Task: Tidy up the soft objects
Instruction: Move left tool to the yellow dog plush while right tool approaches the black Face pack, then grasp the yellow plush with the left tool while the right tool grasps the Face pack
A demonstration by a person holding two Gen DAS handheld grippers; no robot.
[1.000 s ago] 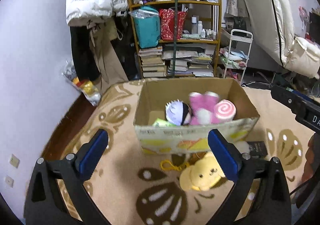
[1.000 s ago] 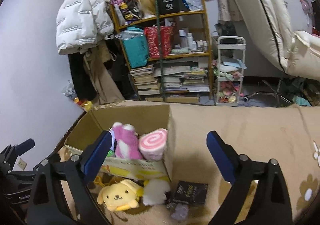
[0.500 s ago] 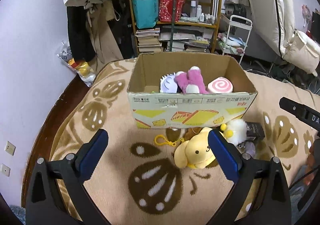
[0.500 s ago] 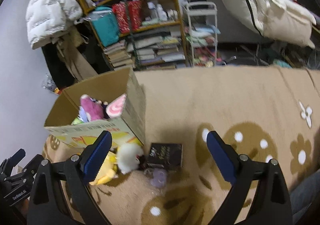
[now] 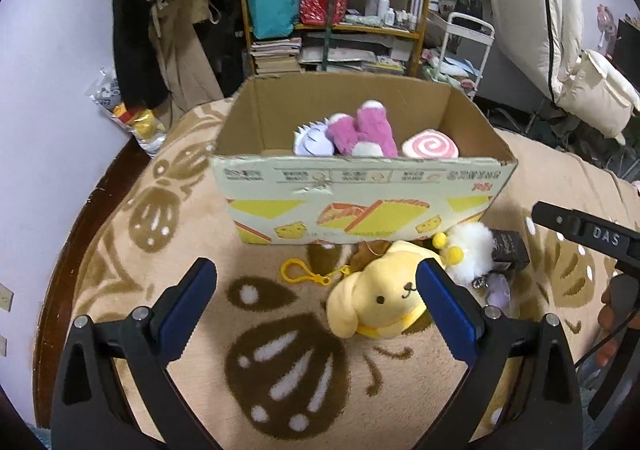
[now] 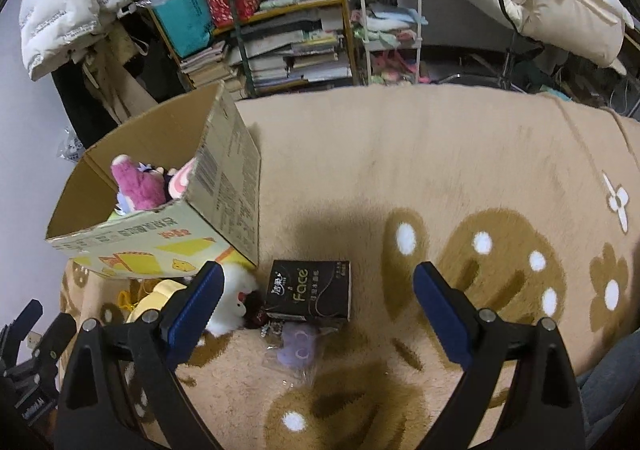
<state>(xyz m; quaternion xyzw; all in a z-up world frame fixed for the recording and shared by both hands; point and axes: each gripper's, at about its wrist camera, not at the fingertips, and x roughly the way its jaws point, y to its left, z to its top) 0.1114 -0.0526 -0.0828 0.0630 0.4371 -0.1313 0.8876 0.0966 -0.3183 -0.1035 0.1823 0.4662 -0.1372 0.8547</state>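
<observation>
Left wrist view. Left gripper (image 5: pixel 316 278) empty, jaws wide apart, hanging above the rug (image 5: pixel 192 250). Cardboard box (image 5: pixel 360 201) sits toward the rug's far edge, open-topped, printed front wall, a small tear near its top lip. Inside: pink plush (image 5: pixel 364 129), fuzzy; swirl roll plush (image 5: pixel 430 147), pink-and-white spiral face; a pale spiky-edged toy (image 5: pixel 314 139) half hidden. Not yet boxed, just in front of the box's right front corner: yellow dog plush (image 5: pixel 380 298), rounded head, floppy ears, with a yellow plastic clip (image 5: pixel 298 272) trailing on the pile; white fluffy plush (image 5: pixel 470 250) with yellow bobbles, touching the dog. The dog lies beside the right blue pad (image 5: pixel 444 302), not between the jaws.

Risk, as judged: closing from here would catch an ear or only loose stuffing, so the toy may squash and slip; the clip and its chain could snag the rug pile or the neighbouring plush on the lift.

Right wrist view. Right gripper (image 6: pixel 316 302) also empty and spread, above the rug's patterned middle. Black tissue pack (image 6: pixel 310 290), flat, glossy, boxy, lies by the box's near right corner; a lilac trinket in crinkly clear wrap (image 6: pixel 296 348) just in front of it, with a short beaded chain between. White plush (image 6: pixel 236 302) partly behind the left pad. Slippery wrap may slide out of a pinch; the rigid pack is arguably not soft and could be misfiled.
</observation>
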